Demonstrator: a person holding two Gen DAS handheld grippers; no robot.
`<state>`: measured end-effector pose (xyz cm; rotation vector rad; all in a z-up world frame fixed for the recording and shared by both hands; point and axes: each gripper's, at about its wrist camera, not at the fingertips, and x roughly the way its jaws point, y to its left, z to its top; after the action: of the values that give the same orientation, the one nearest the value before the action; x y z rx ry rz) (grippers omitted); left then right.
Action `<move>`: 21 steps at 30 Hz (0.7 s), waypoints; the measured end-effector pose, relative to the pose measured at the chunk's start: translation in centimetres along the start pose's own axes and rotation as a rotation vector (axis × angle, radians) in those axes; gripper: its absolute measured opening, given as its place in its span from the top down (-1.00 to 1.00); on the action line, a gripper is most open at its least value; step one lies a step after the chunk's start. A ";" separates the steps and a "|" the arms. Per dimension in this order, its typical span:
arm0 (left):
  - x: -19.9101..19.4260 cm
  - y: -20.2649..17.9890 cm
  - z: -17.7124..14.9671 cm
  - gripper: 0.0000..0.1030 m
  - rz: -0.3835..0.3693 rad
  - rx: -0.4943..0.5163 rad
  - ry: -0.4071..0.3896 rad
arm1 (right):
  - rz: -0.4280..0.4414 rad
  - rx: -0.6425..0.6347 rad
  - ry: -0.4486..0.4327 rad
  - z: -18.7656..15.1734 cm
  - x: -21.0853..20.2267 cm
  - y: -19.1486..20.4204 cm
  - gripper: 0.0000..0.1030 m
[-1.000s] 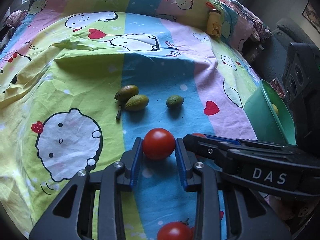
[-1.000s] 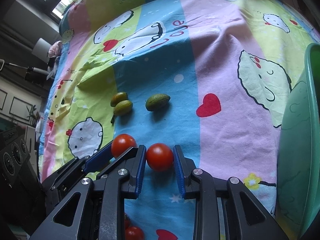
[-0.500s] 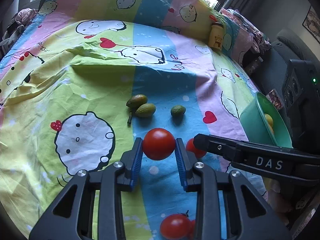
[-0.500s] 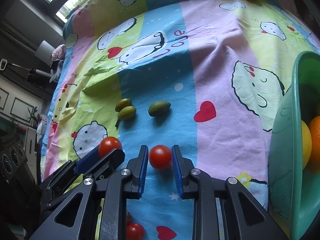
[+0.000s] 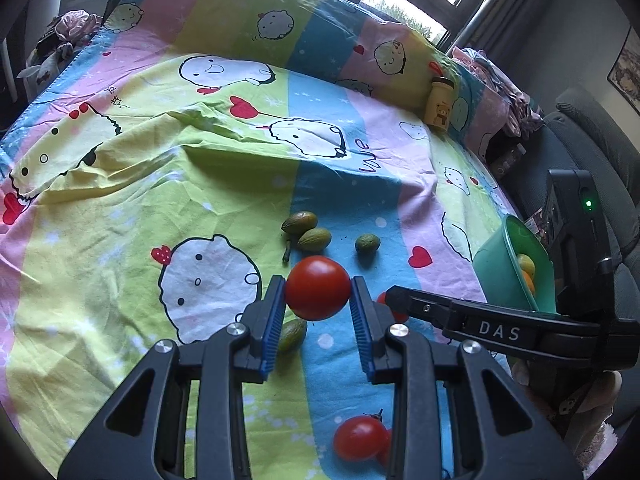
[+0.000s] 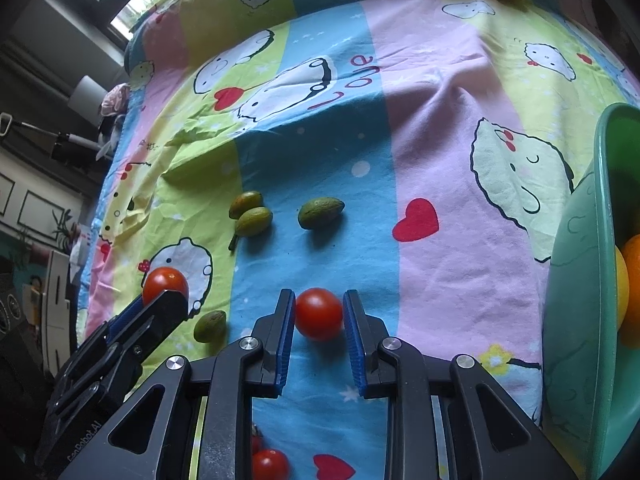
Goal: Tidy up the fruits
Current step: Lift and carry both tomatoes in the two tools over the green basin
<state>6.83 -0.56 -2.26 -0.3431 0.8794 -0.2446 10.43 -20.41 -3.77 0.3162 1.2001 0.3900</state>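
Both my grippers clamp tomatoes: left gripper on one tomato lifted off the sheet, right gripper on another. Bowl lies at three o'clock, nearer my right.

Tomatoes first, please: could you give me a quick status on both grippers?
Left gripper shut on a tomato, raised. Right gripper shut on another tomato. Green bowl at right, path clear.
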 end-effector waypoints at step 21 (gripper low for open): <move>-2.4 -0.6 0.2 0.38 -0.034 0.001 -0.064 | -0.052 -0.030 -0.042 -0.3 -1.0 0.5 0.47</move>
<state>5.44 -0.24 -0.17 -0.3638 0.8111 -0.2641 9.80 -20.37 -2.81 0.2654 1.1582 0.3540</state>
